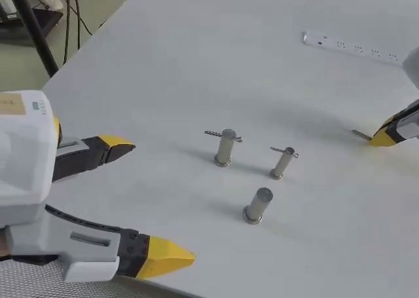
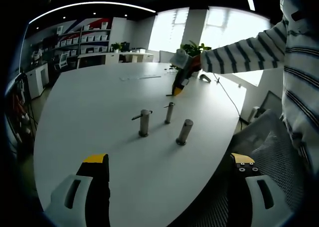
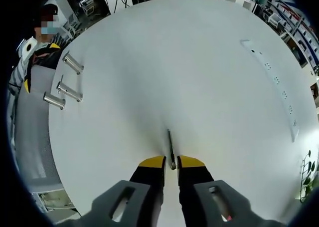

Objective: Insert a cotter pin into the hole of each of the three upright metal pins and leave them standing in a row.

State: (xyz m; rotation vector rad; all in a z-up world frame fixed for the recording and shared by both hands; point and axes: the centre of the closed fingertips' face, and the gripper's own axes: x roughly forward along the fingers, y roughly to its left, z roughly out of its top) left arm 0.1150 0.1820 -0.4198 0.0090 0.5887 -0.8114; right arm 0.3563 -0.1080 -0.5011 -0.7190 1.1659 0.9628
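Three upright metal pins stand mid-table. The back left pin (image 1: 224, 147) and the back right pin (image 1: 281, 162) each carry a cotter pin through the top. The front pin (image 1: 257, 205) has none. My left gripper (image 1: 147, 203) is open and holds nothing, near the table's front edge and left of the pins; its own view looks at the three pins (image 2: 168, 121) past wide-apart jaws (image 2: 168, 163). My right gripper (image 1: 386, 136) is low on the table at the far right, shut on a loose cotter pin (image 3: 170, 147) that lies on the surface and sticks out ahead of the fingertips (image 3: 152, 162).
A white power strip (image 1: 350, 47) lies at the back right of the white table (image 1: 196, 62). The table's front edge runs just below my left gripper, with a mesh chair beyond it. A dark stand and cables (image 1: 39, 23) are on the floor to the far left.
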